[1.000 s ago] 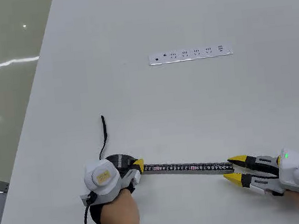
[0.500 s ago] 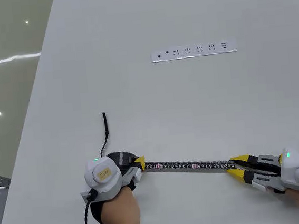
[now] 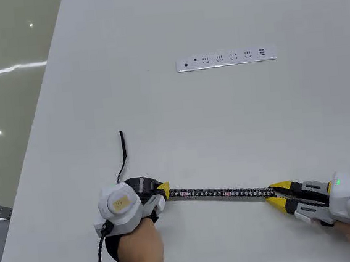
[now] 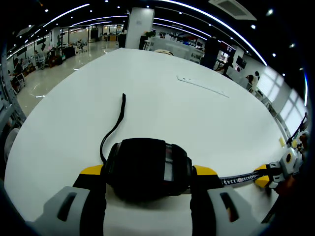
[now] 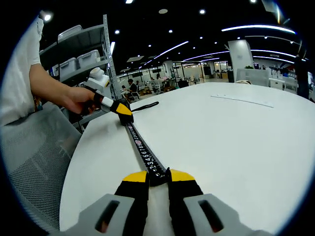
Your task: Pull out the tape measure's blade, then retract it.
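Note:
The black tape measure case [image 4: 147,167] rests on the white table, clamped between the yellow-tipped jaws of my left gripper [image 3: 158,195]. Its wrist strap [image 3: 123,154] trails away over the table. The blade [image 3: 221,194] runs out flat to the right along the table. Its end sits pinched in my right gripper [image 3: 275,194], whose jaws are shut on it. In the right gripper view the blade [image 5: 143,152] stretches from my right gripper [image 5: 158,178] back to the left gripper [image 5: 118,107]. The right gripper [image 4: 268,174] appears at the far end of the blade in the left gripper view.
A white power strip [image 3: 226,58] lies farther back on the table. The table's left edge [image 3: 35,132] drops to a glossy floor. A mesh chair [image 5: 34,162] stands beside the table in the right gripper view.
The right gripper's jaws have closed onto the blade's end. The blade has lengthened only slightly. The left gripper stays put on the case.

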`<action>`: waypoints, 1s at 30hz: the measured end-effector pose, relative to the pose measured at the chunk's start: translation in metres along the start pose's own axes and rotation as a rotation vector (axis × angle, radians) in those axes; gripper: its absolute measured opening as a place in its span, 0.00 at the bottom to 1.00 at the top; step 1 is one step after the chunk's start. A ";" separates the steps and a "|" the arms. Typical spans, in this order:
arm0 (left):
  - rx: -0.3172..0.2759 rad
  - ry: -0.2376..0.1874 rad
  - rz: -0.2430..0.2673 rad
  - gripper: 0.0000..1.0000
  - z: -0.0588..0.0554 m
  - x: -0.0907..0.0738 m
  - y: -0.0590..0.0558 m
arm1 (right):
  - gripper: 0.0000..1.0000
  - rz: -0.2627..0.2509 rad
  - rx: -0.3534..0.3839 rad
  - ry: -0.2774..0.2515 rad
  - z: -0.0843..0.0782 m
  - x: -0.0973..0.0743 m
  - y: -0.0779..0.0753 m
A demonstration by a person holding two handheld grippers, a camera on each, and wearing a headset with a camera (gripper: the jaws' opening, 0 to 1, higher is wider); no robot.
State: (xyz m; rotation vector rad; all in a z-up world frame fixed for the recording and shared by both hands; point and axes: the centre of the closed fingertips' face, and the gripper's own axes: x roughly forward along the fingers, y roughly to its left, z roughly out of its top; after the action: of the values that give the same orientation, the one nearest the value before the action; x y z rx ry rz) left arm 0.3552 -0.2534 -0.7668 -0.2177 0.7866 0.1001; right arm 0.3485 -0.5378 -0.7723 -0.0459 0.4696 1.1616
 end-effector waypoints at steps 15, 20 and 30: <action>-0.004 0.015 0.001 0.66 -0.001 0.000 0.001 | 0.13 0.012 -0.024 0.002 0.003 0.010 0.005; -0.001 0.013 -0.002 0.66 -0.001 0.000 0.001 | 0.13 0.027 -0.030 0.001 0.005 0.017 0.010; -0.001 0.009 -0.004 0.66 -0.001 0.000 0.002 | 0.13 0.036 -0.035 0.001 0.006 0.022 0.012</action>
State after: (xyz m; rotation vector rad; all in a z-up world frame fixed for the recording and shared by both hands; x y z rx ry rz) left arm 0.3546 -0.2520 -0.7679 -0.2210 0.7953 0.0962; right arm 0.3469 -0.5126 -0.7732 -0.0688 0.4521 1.2051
